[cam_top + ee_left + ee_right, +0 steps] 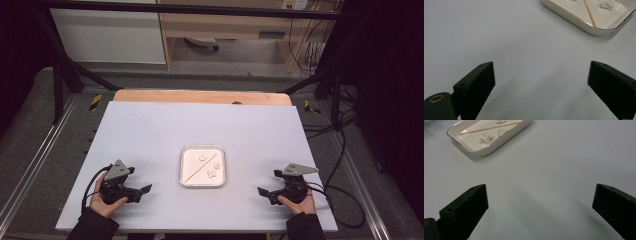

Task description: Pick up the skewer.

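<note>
A small white square tray (202, 185) sits at the middle of the white table. A thin wooden stick (202, 166) lies diagonally across it, with one white crumbly lump (203, 158) on one side and another (212, 174) on the other. My left gripper (144, 192) rests low at the tray's left, pointing toward it, jaws wide open and empty. My right gripper (264, 194) mirrors it on the right, open and empty. In the left gripper view (541, 67) the tray (574, 21) and stick (590, 12) lie ahead to the right. In the right gripper view (540, 188) the tray (496, 146) lies ahead to the left.
The white board (150, 130) covers a wooden table whose far edge (200, 96) shows beyond it. Black frame bars and cables (345, 190) stand around the sides. Bare white surface (499, 37) stretches between each gripper and the tray.
</note>
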Available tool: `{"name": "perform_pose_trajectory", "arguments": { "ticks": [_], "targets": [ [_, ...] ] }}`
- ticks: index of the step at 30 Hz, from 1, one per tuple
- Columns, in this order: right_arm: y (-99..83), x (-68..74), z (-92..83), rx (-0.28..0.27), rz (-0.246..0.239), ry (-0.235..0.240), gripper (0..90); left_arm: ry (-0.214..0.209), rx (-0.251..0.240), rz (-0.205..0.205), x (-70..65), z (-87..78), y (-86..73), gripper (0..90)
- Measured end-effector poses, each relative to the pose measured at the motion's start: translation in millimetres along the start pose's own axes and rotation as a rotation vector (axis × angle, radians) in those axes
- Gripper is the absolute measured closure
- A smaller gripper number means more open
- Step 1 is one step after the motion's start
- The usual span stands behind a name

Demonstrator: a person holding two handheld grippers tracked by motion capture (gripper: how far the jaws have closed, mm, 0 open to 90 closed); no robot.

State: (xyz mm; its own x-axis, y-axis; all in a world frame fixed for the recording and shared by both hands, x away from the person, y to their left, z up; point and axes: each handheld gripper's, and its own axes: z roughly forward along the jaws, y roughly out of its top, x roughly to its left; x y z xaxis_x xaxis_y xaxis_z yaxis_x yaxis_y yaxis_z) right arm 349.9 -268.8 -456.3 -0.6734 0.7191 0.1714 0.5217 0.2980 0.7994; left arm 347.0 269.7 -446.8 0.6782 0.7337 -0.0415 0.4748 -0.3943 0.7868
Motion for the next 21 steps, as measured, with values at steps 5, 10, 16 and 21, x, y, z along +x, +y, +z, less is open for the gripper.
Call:
{"name": "perform_pose_trajectory", "arguments": {
  "ticks": [5,10,16,21],
  "targets": [
    [0.0,-0.2,0.4,0.003,-0.003,-0.002,0.9,-0.006,0.001,0.004,-1.8,-0.2,1.1,7.4],
    [0.3,-0.3,0.7,0.005,0.001,0.0,1.0,-0.008,0.002,0.004,-2.3,0.2,2.7,7.5],
    [0.2,0.2,0.4,0.007,0.003,0.001,0.9,-0.011,0.002,0.007,-4.2,1.0,3.5,7.5],
    [0.3,-0.2,0.5,0.005,-0.001,-0.001,0.9,-0.006,0.002,0.006,-4.6,1.9,5.7,7.5]
  ]
}}
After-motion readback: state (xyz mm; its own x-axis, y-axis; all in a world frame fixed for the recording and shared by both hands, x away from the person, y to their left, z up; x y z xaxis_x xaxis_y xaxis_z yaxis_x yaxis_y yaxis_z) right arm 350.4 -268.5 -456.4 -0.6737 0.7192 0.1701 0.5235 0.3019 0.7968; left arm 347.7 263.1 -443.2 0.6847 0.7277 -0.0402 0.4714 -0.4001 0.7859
